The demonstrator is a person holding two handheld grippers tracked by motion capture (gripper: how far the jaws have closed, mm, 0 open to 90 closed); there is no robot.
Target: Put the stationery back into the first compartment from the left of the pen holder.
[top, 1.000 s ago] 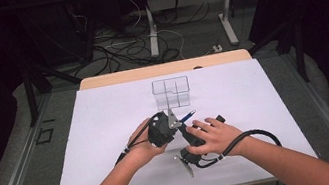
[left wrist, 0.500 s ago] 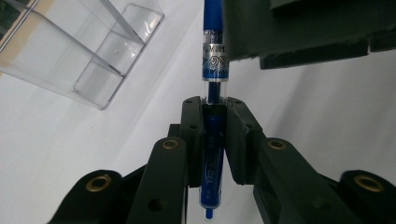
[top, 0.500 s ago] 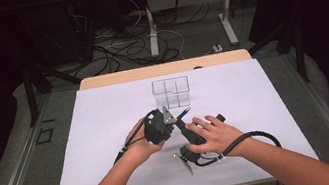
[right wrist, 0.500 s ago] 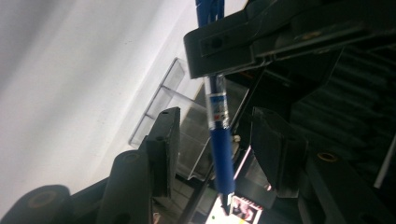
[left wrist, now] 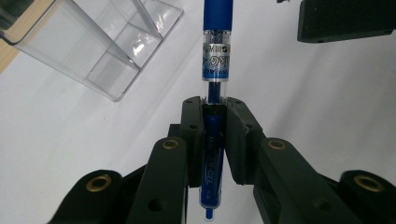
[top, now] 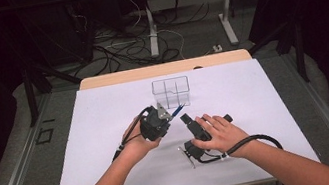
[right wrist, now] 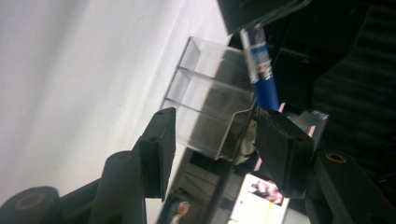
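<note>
In the high view the left gripper sits just in front of the clear box, toward the person, with a blue pen sticking out of it toward the box's near wall. The right gripper lies just right of the left one, a little farther from the box, under the person's open hand. Both rest over the white tabletop.

The left gripper view shows what the high view cannot: its jaws are pinching the pen by the lower barrel, the printed clear section and blue grip rising past the pads, the tip end poking out below them. The box lies off to the upper left there, its inner dividers plain, and a black piece of the right gripper sits at the upper right.

The right gripper view shows its own jaws spread, nothing between the pads; beyond them stands the box, with the pen slanting down just past the right pad.

Against the earlier frames, the right jaws have just been opening, with no thing between them. The left gripper with the pen has drawn a little nearer the box, and the right hand's fingers have lifted and splayed over its gripper.
</note>
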